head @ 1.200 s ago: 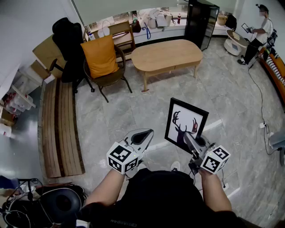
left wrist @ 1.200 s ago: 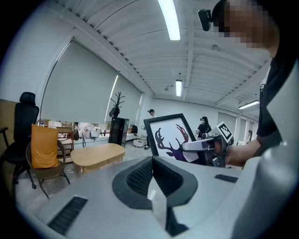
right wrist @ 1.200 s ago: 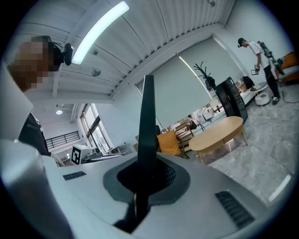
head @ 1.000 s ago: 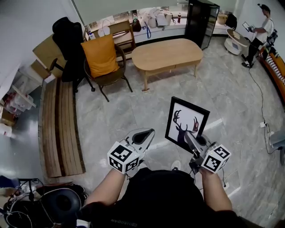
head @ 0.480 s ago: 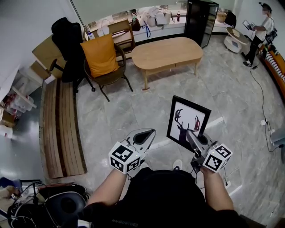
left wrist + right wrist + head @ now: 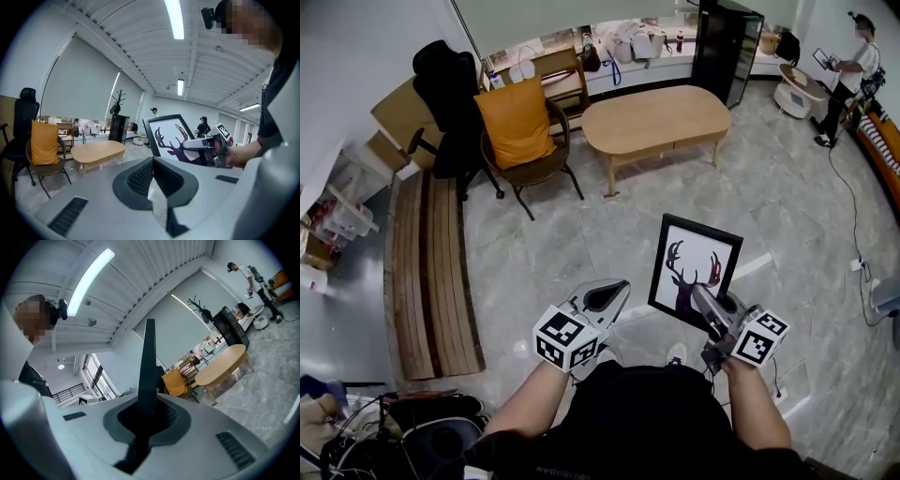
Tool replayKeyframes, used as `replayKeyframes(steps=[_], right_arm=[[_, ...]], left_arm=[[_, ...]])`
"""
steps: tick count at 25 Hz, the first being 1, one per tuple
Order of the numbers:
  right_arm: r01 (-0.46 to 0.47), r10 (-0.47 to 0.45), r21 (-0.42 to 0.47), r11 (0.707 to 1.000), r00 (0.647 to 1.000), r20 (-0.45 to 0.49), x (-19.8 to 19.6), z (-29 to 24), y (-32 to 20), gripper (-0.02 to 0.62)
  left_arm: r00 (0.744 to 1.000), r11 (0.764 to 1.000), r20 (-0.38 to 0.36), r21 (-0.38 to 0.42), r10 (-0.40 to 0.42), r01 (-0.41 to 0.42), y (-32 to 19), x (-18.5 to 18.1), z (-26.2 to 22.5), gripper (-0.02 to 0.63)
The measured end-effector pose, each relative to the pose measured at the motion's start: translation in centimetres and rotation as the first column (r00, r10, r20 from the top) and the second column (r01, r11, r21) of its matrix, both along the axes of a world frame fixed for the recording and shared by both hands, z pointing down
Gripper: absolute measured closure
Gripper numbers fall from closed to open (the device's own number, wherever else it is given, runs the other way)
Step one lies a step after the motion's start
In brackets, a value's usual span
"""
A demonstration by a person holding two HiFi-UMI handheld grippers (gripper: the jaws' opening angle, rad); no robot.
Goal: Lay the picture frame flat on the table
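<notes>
A black picture frame [image 6: 693, 268] with a deer silhouette is held upright above the floor, my right gripper [image 6: 701, 298] shut on its lower edge. In the right gripper view the frame [image 6: 148, 363] shows edge-on as a dark bar rising from between the jaws of my right gripper [image 6: 142, 422]. My left gripper [image 6: 613, 292] hangs shut and empty to the frame's left. The left gripper view shows my left gripper [image 6: 153, 165] with its pads pressed together, and the frame [image 6: 169, 137] beyond. The oval wooden table [image 6: 657, 116] stands ahead, bare on top.
A chair with an orange cushion [image 6: 518, 127] and a black office chair [image 6: 445, 89] stand left of the table. A slatted wooden bench [image 6: 431, 267] runs along the left. A black cabinet [image 6: 727, 42] is behind the table. A person [image 6: 851, 66] stands far right.
The frame stays gripped and upright. In the head view both grippers and the frame have sunk slightly, and the room has shifted a little to the right.
</notes>
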State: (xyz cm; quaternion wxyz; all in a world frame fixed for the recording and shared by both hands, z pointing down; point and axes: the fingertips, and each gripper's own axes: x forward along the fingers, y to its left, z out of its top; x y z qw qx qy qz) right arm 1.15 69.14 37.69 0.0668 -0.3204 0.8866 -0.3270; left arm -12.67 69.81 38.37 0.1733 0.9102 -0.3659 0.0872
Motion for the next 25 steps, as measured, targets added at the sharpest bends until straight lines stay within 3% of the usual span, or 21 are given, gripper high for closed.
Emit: replayKeyframes(steps=[11, 21, 25], right_arm=[[-0.005, 0.004, -0.016, 1.000, 1.000, -0.016, -0.5, -0.8, 0.2, 0.588], [-0.033, 0.029, -0.089, 0.996, 0.999, -0.040, -0.8, -1.4, 0.3, 0.588], [-0.051, 0.047, -0.089, 0.995, 0.998, -0.051, -0.5, -0.6, 0.2, 0.588]], left_arm=[[1.000, 1.000, 0.008, 0.007, 0.016, -0.016, 0.4, -0.6, -1.4, 0.601], [0.999, 0.995, -0.007, -0.087, 0.051, -0.052, 0.9, 0.0, -1.2, 0.601], [0.998, 0.995, -0.018, -0.083, 0.061, -0.062, 0.9, 0.2, -0.2, 0.601]])
